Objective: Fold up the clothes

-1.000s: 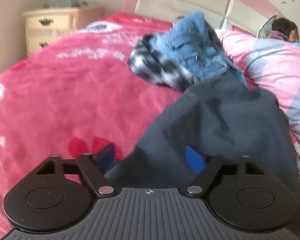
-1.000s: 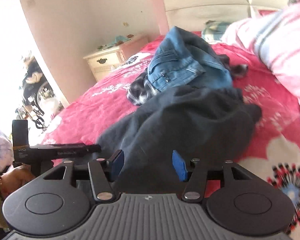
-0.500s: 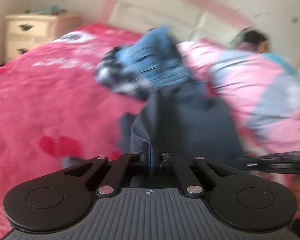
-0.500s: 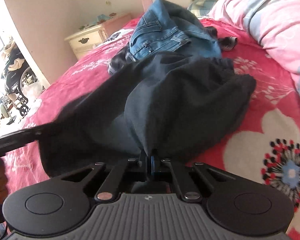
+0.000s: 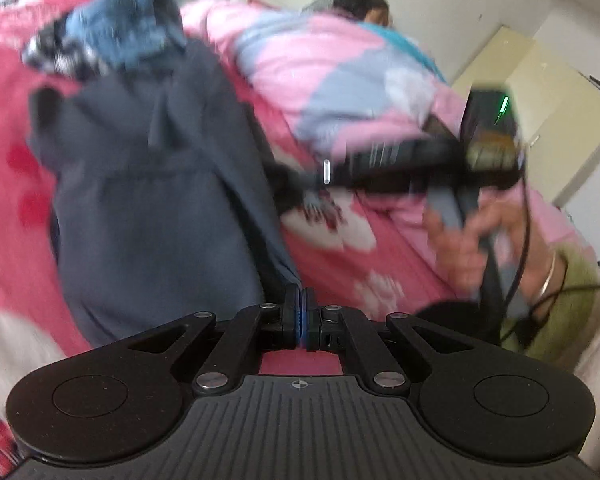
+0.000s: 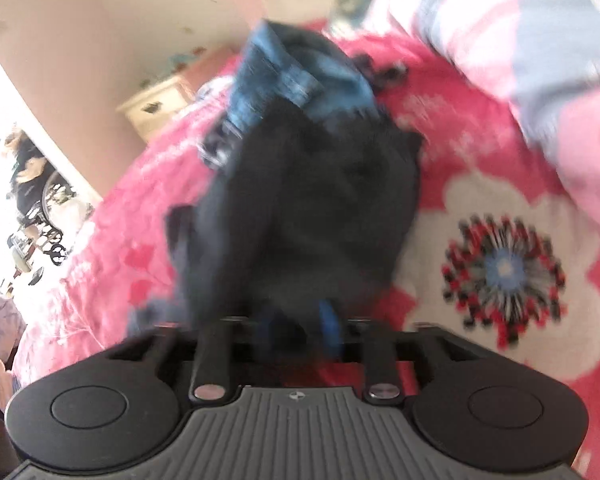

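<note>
Garment (image 5: 156, 200) lies soft and limp on the bed (image 6: 500, 208); we pinch its edge in our left gripper (image 5: 301, 312), clamped. Our right gripper (image 6: 300, 328) is opening, cloth between.

Dark navy garment (image 5: 160, 200): soft matt cloth. Jeans (image 6: 288, 80): blue denim. Bedspread (image 6: 500, 208): fuzzy red fleece, floral print. Left gripper (image 5: 300, 316): matt black plastic, ribbed base, shiny metal rivets.
</note>
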Action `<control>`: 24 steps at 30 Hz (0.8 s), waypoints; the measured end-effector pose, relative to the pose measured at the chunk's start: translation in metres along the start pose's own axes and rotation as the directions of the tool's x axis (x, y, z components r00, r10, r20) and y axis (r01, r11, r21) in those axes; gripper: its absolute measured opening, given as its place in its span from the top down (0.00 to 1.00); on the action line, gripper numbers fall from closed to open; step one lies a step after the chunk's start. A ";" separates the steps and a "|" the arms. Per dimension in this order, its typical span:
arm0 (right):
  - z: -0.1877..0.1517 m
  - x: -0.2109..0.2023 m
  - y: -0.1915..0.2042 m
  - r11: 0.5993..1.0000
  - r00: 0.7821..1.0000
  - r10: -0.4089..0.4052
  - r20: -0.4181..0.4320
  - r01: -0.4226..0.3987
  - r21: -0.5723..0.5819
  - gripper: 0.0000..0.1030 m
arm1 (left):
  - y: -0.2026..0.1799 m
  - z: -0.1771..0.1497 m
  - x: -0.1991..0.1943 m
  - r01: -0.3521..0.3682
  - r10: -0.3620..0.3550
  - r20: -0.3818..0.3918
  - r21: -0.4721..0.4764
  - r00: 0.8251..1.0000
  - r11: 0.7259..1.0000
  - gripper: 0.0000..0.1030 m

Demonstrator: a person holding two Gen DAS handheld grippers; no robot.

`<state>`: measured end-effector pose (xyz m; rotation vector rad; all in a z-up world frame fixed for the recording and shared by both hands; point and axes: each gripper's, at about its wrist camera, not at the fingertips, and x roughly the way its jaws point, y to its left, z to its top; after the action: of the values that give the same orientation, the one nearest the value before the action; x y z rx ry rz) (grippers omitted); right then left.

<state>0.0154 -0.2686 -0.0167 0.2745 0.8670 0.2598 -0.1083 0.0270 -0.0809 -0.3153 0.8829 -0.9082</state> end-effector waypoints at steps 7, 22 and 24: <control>0.035 0.041 0.012 0.998 0.997 -0.066 0.045 0.067 -0.007 0.30 | -0.022 -0.032 0.012 0.058 -0.055 -0.094 0.024 0.994 0.998 1.00; -0.007 0.020 -0.078 0.945 0.985 -0.160 -0.061 0.171 0.279 0.94 | -0.019 -0.058 0.007 0.092 -0.077 -0.198 0.068 0.977 0.993 1.00; -0.010 0.012 -0.094 0.925 0.989 -0.136 -0.061 0.149 0.351 0.82 | -0.020 -0.061 0.008 0.094 -0.076 -0.211 0.073 0.975 0.993 1.00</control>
<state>0.0257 -0.3514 -0.0631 0.5420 0.9635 -0.0308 -0.1639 0.0162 -0.1112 -0.1902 1.0268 -1.0679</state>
